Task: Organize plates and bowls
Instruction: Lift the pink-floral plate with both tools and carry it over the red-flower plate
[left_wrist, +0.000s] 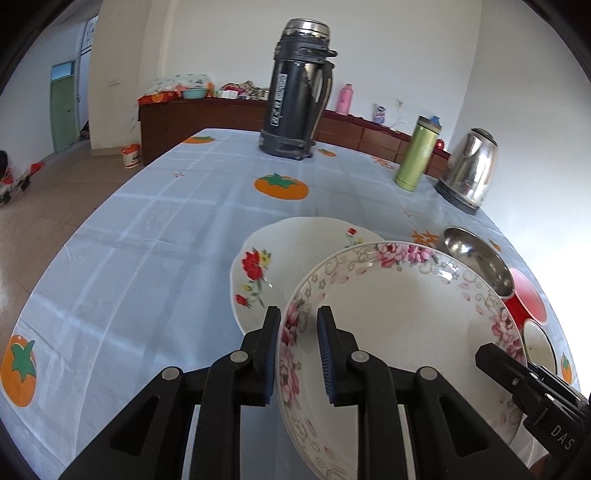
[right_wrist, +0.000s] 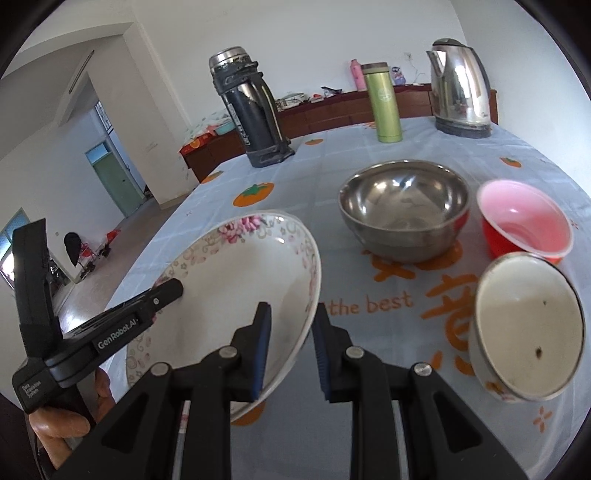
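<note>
- Your left gripper (left_wrist: 298, 354) holds the left rim of the pink-flowered plate (left_wrist: 402, 317) between its narrow fingers.
- Your right gripper (right_wrist: 290, 352) clamps the same plate on its right rim, so it is tilted above the table (left_wrist: 147, 229).
- The red-flowered plate (left_wrist: 269, 273) lies just behind it, near the front edge.
- The steel bowl (right_wrist: 404, 206), the red bowl (right_wrist: 524, 221) and the white enamel bowl (right_wrist: 528, 328) stand toward the right edge.

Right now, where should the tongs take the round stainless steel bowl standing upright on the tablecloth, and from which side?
Pinch the stainless steel bowl by its thin rim at the near edge, one finger inside, one outside, coming from above: its rounded wall offers no flat faces, and the red bowl with pink inside crowds its right.
</note>
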